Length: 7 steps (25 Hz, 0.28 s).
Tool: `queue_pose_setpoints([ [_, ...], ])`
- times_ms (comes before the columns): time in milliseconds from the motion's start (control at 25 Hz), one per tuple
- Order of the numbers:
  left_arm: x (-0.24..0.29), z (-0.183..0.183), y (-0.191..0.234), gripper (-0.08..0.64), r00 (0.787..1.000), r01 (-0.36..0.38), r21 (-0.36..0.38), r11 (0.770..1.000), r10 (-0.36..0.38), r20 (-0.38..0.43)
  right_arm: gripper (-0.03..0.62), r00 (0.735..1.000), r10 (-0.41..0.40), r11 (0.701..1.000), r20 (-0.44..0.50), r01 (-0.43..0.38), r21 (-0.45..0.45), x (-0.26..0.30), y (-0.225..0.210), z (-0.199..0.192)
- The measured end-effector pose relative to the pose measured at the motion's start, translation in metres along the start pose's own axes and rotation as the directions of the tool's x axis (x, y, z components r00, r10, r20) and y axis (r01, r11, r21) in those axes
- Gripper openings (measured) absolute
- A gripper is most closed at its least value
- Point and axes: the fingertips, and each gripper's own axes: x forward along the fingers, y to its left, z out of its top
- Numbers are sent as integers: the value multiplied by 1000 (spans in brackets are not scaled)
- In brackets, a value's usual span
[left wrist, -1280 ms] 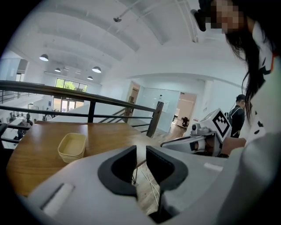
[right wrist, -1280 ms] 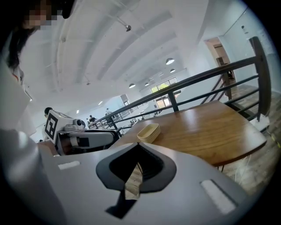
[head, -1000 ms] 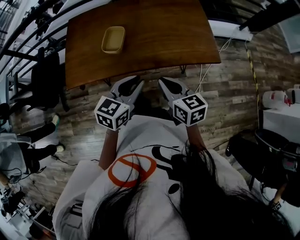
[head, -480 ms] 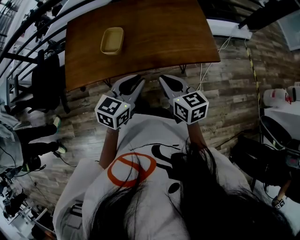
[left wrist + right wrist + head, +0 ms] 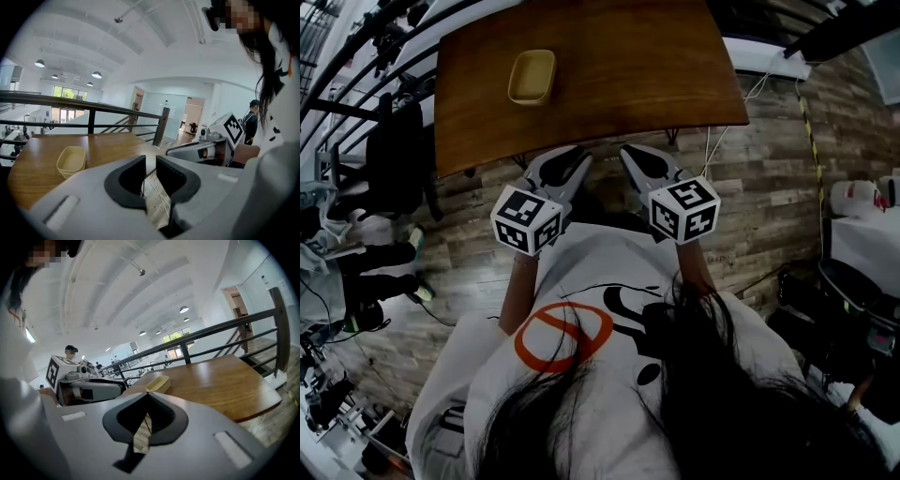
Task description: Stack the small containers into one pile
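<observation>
Nothing much has shifted in the last second: both grippers hang at the chest, short of the table's (image 5: pixel 628 66) near edge. The left gripper (image 5: pixel 574 157) has its jaws a narrow slit apart, empty. The right gripper (image 5: pixel 628 153) has its jaws meeting at the tips, empty. The containers (image 5: pixel 532 77), seemingly already nested, sit far-left on the table, ahead-left of both grippers, with their long axis pointing away. The left gripper is nearer.

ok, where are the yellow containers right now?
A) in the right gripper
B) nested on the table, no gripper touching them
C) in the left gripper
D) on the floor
B: the yellow containers sit nested on the wooden table, while the left gripper and right gripper hang short of its near edge, nothing in either.
</observation>
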Motion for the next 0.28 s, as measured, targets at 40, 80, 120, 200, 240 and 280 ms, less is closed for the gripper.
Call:
queue_pose_setpoints([
  [40,0,0,1,52,1000,-1,0,1000,1,0,21,1000,0,1000,-2,0,1,1,0,0],
  [80,-1,0,1,52,1000,-1,-1,1000,1,-1,21,1000,-1,1000,-3,1,1,1,0,0],
  [120,-1,0,2,52,1000,0,-1,1000,0,-1,21,1000,-2,1000,-4,2,1,2,0,0],
  [200,-2,1,4,52,1000,0,-2,1000,0,1,21,1000,-3,1000,-4,3,1,3,0,2],
  [240,-2,2,5,52,1000,0,-2,1000,0,2,21,1000,-4,1000,-4,4,0,4,0,3],
  [280,-2,2,5,52,1000,0,-2,1000,0,2,21,1000,-5,1000,-4,5,-1,5,0,4],
])
